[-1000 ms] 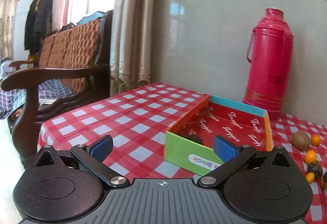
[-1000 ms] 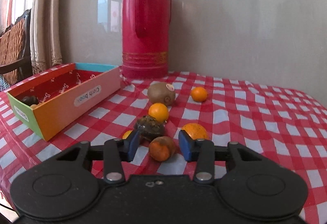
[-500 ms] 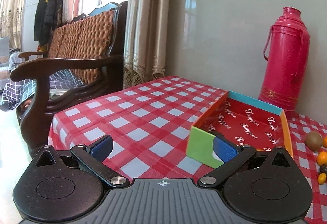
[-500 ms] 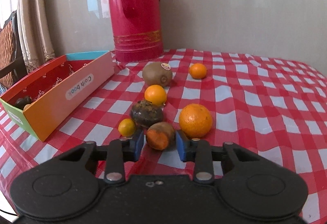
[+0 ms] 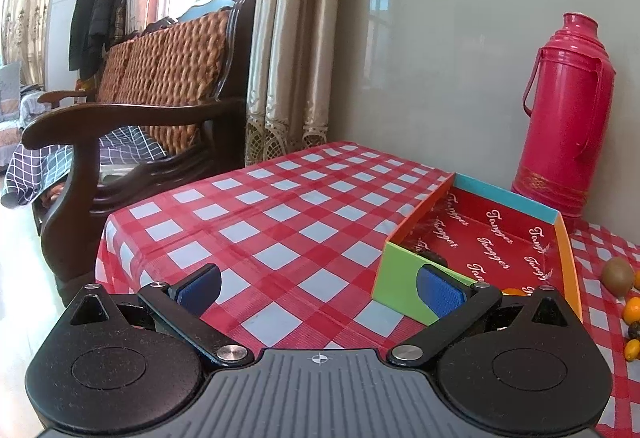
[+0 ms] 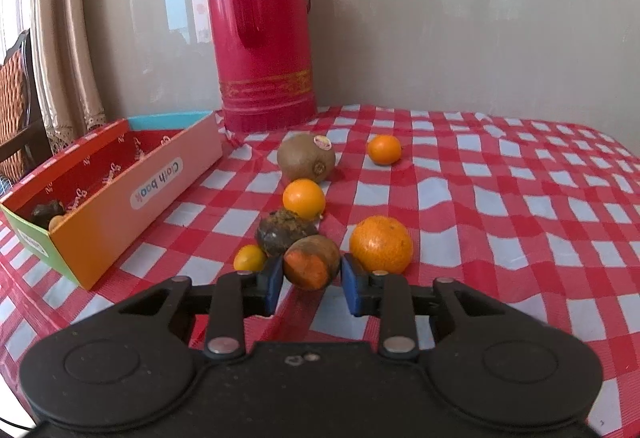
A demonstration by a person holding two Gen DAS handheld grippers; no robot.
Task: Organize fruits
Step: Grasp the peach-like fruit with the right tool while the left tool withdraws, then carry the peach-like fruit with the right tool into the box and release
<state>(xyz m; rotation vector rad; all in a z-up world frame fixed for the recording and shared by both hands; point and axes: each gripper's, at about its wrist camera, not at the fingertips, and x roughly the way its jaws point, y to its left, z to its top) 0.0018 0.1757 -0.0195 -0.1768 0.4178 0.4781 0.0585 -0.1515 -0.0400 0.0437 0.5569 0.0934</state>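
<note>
My right gripper (image 6: 311,277) is shut on a brown fruit with an orange cut face (image 6: 311,262), its blue pads pressing both sides just above the checked cloth. Around it lie a dark wrinkled fruit (image 6: 285,233), a small yellow-orange fruit (image 6: 249,258), a large orange (image 6: 381,244), a mid-size orange (image 6: 304,198), a kiwi (image 6: 306,157) and a far small orange (image 6: 384,149). The colourful box (image 6: 120,206) on the left holds a dark fruit (image 6: 47,209). My left gripper (image 5: 318,288) hangs open and empty over the cloth, beside the box (image 5: 404,278).
A tall red thermos (image 6: 262,26) stands against the wall behind the box and fruit. A wooden armchair (image 5: 132,118) sits off the table's left edge (image 5: 108,238). Curtains hang in the corner. Bare checked cloth stretches to the right (image 6: 520,198).
The right gripper's pads closed onto the brown fruit. The left wrist view swung left and a little lower, so the box and thermos now sit farther right in it.
</note>
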